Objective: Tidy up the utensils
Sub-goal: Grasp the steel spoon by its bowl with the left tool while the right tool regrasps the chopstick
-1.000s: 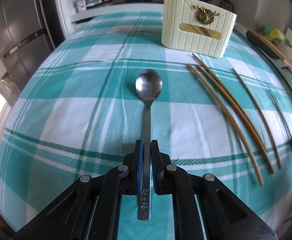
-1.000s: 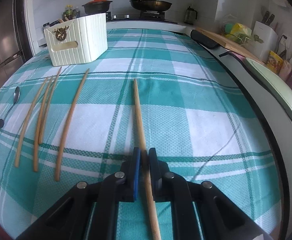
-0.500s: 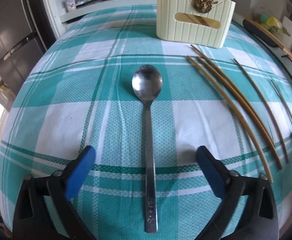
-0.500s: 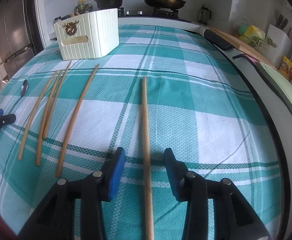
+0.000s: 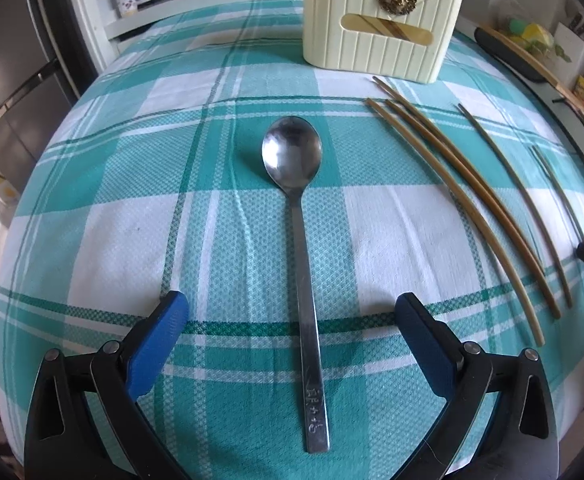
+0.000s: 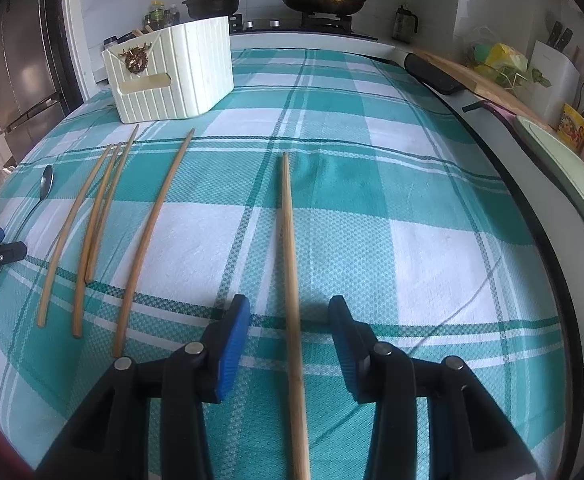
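On the checked cloth of the surface [image 5: 104,240], spoon [image 5: 298,216] lies flat between the released pads of left claw [image 5: 292,320], untouched; lone chopstick [image 6: 290,264] lies between the half-spread pads of right claw [image 6: 288,336], also free. Four chopsticks [image 6: 104,216] sit between them, holder [image 6: 172,76] beyond. Best next: re-centre over each handle, clamp squarely, lift level. Both claws have just been opening; a second ago each pinched its utensil.

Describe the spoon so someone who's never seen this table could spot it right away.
Start at the cream ribbed holder on the teal checked tablecloth. In front of it, left of the chopsticks, lies the spoon, bowl toward the holder. It is the only metal utensil there.
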`<state>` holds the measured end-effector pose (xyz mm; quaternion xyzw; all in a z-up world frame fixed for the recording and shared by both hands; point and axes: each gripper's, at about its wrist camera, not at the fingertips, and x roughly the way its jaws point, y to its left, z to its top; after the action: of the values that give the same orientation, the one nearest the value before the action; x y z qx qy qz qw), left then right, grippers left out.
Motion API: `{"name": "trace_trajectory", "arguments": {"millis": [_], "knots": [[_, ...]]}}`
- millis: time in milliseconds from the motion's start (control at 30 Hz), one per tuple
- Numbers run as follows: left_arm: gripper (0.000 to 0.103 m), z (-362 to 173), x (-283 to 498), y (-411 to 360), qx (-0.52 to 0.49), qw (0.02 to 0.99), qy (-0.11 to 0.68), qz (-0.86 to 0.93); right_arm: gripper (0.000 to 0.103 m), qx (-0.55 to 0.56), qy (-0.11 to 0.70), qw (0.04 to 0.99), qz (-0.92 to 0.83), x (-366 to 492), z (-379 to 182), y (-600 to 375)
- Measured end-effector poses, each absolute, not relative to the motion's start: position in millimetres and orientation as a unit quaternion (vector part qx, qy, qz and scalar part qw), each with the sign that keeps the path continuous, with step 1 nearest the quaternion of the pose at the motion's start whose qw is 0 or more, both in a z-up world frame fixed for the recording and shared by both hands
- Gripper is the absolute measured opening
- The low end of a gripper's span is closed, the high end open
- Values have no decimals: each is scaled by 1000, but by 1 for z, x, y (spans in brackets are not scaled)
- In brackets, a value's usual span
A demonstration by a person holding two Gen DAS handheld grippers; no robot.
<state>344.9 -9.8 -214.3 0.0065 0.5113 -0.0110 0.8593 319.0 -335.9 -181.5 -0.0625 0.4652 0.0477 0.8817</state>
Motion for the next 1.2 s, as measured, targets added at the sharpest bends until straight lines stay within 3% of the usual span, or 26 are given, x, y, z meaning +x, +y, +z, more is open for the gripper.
{"name": "trace_trajectory", "arguments": {"millis": [733,1200], "knots": [[102,-198,395,15,-6,841,531,-102,44,-56,571,810,122,353,-175,-354],[94,-211,426,7,12,846,531,-54,41,-106,580,797,129,418,-181,-321]]}}
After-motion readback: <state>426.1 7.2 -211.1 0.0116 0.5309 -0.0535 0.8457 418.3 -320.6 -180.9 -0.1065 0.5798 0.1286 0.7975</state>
